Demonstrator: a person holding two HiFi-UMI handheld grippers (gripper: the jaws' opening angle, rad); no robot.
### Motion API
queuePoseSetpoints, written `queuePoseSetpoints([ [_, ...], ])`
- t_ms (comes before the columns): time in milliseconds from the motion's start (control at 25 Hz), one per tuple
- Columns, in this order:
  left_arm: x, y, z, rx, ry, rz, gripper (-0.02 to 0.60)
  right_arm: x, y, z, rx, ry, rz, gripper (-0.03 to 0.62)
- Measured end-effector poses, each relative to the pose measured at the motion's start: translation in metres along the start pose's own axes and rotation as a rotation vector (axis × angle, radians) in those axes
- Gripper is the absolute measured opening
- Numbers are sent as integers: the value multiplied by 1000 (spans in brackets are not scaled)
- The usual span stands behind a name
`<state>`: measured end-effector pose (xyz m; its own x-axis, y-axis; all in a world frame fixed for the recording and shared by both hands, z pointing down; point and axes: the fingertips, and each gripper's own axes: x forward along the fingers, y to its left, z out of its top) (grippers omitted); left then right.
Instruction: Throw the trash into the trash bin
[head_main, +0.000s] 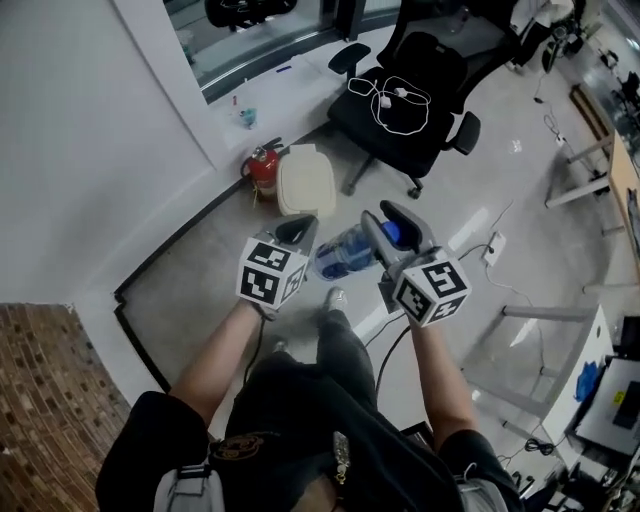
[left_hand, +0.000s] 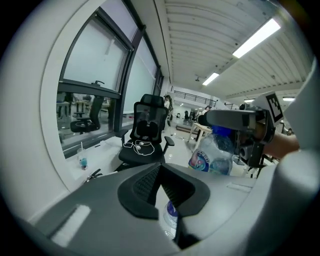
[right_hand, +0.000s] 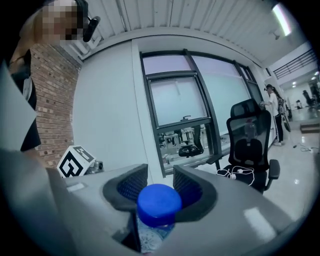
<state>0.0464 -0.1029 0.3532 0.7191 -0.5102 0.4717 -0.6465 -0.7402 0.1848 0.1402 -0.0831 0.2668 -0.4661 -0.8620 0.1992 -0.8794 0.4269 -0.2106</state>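
My right gripper is shut on a clear plastic bottle with a blue cap; the cap pokes up between the dark pads. In the left gripper view that bottle hangs from the right gripper at upper right. A second small clear bottle shows low between the pads of my left gripper, which looks shut on it. Both grippers are held side by side in front of me, the left gripper just left of the right one. A cream, lidded trash bin stands on the floor beyond them by the wall.
A red fire extinguisher stands just left of the bin. A black office chair with a white cable on its seat is behind and to the right. A power strip and cords lie on the floor at right, near desk legs.
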Motion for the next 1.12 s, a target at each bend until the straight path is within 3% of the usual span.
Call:
queuePoseSetpoints([
  [240, 73, 38, -16, -62, 51, 86, 8, 50, -69, -22, -1, 65, 76, 161],
  [480, 130, 76, -69, -137, 111, 135, 8, 97, -114, -75, 23, 157, 121, 161],
  [680, 175, 114, -142, -176, 200, 155, 8, 131, -131, -121, 22, 202, 127, 161],
  [880, 233, 137, -221, -199, 275, 121, 8, 158, -145, -176, 15, 250, 111, 161],
  [1120, 282, 160, -285, -199, 334, 126, 8, 189, -157, -232, 26, 269, 99, 161],
])
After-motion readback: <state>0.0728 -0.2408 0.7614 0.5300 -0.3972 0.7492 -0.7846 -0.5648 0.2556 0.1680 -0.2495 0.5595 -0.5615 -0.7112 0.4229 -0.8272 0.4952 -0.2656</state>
